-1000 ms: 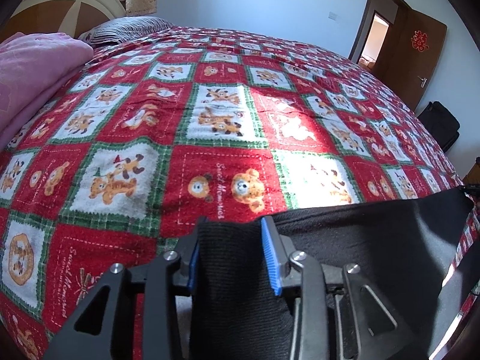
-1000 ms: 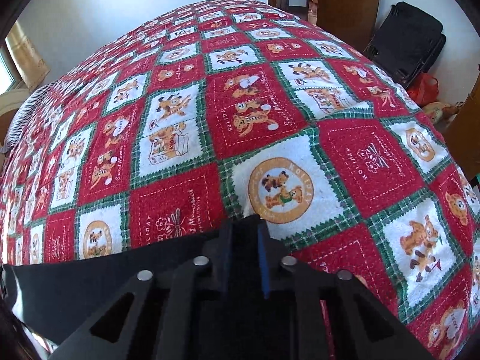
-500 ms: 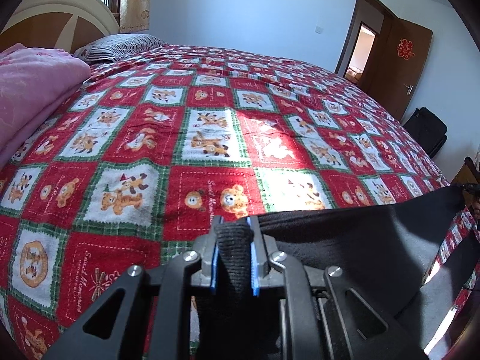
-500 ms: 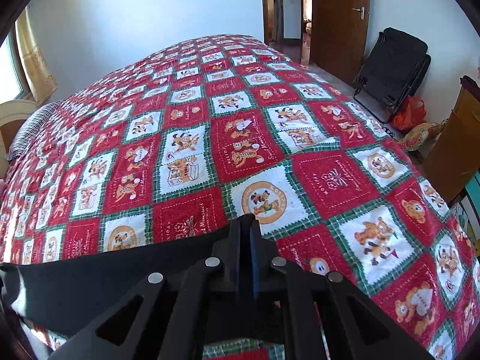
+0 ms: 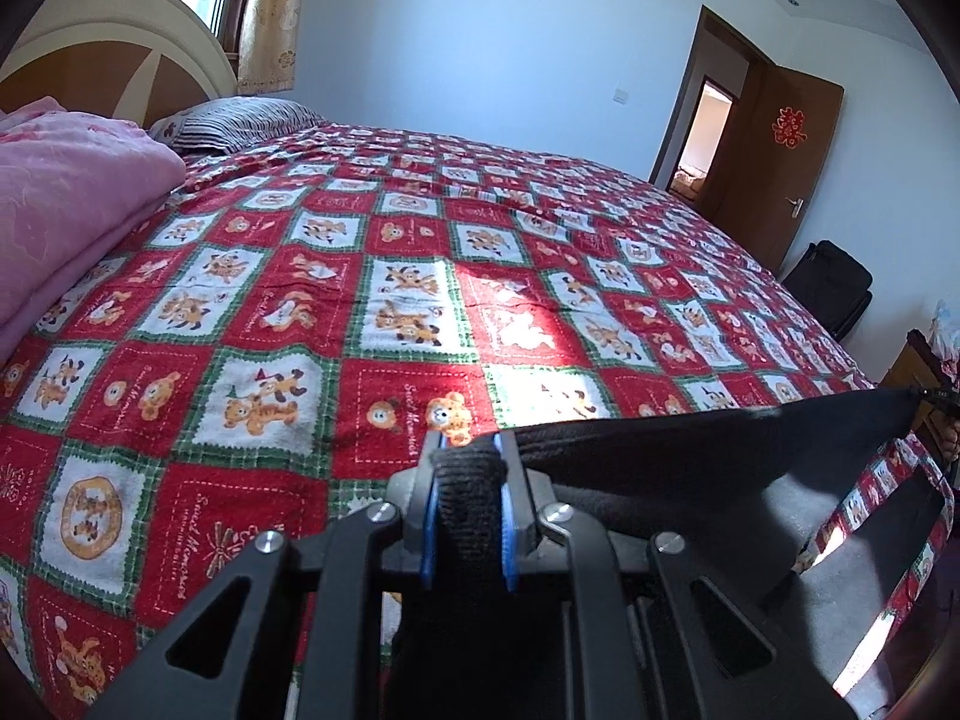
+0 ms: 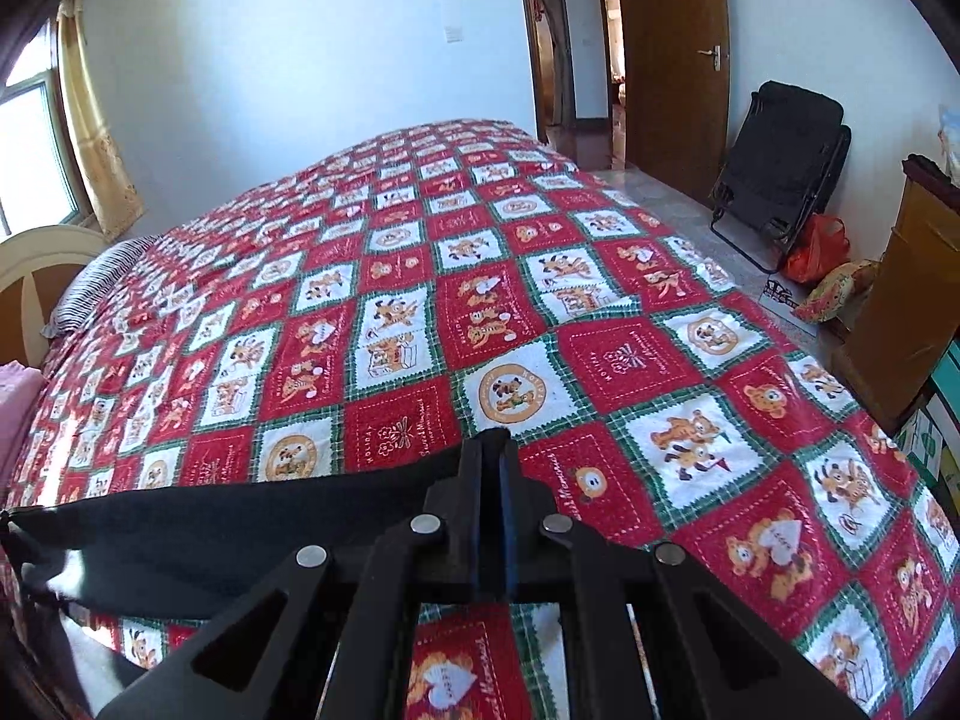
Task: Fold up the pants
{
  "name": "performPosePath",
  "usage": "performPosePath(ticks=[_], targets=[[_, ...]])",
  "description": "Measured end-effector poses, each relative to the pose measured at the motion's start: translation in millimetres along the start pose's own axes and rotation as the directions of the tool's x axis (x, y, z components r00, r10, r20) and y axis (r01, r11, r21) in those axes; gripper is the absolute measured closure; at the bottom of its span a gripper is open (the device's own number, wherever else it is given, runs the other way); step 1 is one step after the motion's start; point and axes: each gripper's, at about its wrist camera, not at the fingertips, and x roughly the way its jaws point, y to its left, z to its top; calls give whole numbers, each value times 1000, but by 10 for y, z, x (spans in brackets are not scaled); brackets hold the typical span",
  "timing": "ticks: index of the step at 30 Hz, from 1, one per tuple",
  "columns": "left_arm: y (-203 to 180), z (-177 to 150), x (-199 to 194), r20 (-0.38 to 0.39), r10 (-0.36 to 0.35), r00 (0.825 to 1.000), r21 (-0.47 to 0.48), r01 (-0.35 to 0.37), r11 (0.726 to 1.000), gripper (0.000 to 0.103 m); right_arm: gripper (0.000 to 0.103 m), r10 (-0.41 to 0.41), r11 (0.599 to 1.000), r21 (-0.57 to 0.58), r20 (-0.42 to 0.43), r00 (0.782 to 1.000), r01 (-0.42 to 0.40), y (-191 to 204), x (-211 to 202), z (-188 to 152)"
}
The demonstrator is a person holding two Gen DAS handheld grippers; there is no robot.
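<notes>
Black pants (image 5: 690, 468) hang stretched between the two tools, lifted over the near edge of the red bear quilt (image 5: 420, 300). The left gripper (image 5: 467, 474) pinches a thick bunch of cloth, and the right gripper (image 6: 493, 462) is squeezed almost closed on a thin edge. That thin edge could slip out if the hands pull apart too hard, and the pants would drop crooked.

1 pants (image 5: 690, 462), 2 hand-held grippers (image 5: 467, 450)
</notes>
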Motion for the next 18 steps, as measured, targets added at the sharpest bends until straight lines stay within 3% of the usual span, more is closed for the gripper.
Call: performPosePath(ticks=[18], targets=[[-62, -399, -679, 136, -98, 986, -3, 100, 995, 86, 98, 35, 999, 34, 67, 997, -37, -317, -730, -485]])
